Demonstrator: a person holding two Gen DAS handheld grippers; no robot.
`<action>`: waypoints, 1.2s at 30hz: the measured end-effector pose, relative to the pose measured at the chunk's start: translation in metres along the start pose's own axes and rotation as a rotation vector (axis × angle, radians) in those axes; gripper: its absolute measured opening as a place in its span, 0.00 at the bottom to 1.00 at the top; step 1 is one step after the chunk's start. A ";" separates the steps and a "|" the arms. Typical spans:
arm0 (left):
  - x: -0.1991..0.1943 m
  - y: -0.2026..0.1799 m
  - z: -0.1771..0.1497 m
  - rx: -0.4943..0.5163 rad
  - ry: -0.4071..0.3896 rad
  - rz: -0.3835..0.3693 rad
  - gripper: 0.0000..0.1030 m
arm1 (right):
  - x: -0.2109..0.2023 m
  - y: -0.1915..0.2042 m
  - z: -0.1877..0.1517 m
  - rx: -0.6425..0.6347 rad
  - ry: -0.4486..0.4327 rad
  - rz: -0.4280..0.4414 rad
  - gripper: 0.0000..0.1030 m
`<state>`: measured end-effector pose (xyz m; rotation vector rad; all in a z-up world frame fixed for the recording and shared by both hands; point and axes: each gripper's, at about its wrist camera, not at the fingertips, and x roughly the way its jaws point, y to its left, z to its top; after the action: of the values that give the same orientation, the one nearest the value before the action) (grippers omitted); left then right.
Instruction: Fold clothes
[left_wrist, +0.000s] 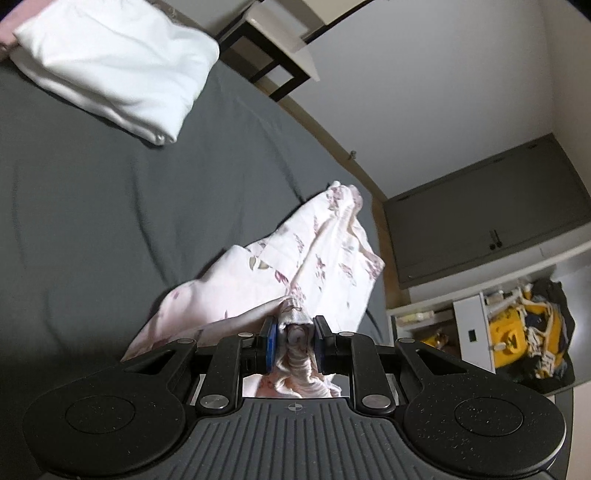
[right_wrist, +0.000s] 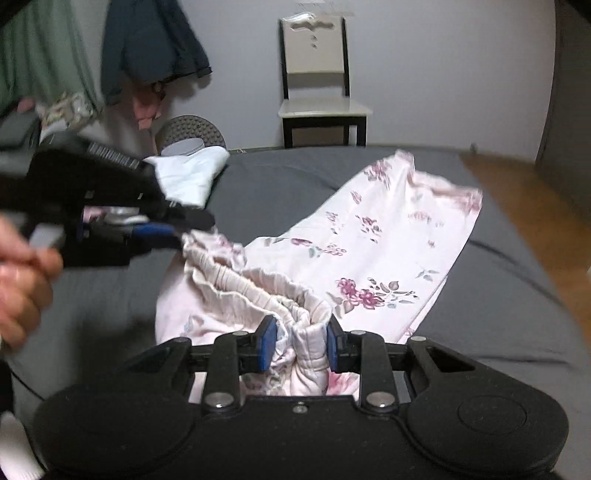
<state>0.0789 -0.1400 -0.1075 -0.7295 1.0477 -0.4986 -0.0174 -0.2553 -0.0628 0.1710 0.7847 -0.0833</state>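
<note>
No readable text, brand or nr anywhere. Left gripper (right_wrist: 192, 230) body has a barcode-like striped sticker, too blurred to read. Yellow bag (left_wrist: 517, 332) on the shelf has dark marks, maybe print, can't make out.

Two grippers, the left gripper (left_wrist: 294, 334) and the right gripper (right_wrist: 301, 341). One floral garment (right_wrist: 369, 254), one folded white garment (left_wrist: 114, 62), one chair (right_wrist: 319, 85), one bed (left_wrist: 92, 206).

Both wrist cams close over bed (left_wrist: 92, 206); right faces chair (right_wrist: 321, 92), left angled; share floral garment (right_wrist: 369, 251).
</note>
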 end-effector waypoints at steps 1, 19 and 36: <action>0.008 0.000 0.002 0.000 0.003 0.009 0.20 | 0.008 -0.010 0.002 0.017 0.015 0.015 0.26; 0.042 -0.010 0.019 0.420 0.002 0.048 0.51 | 0.085 -0.080 -0.003 0.162 -0.019 0.053 0.19; -0.005 0.002 -0.035 1.009 0.062 0.152 0.68 | 0.069 -0.123 -0.010 0.442 0.054 0.228 0.61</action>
<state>0.0455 -0.1458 -0.1169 0.2586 0.7577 -0.8202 0.0068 -0.3756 -0.1336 0.6827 0.7876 -0.0352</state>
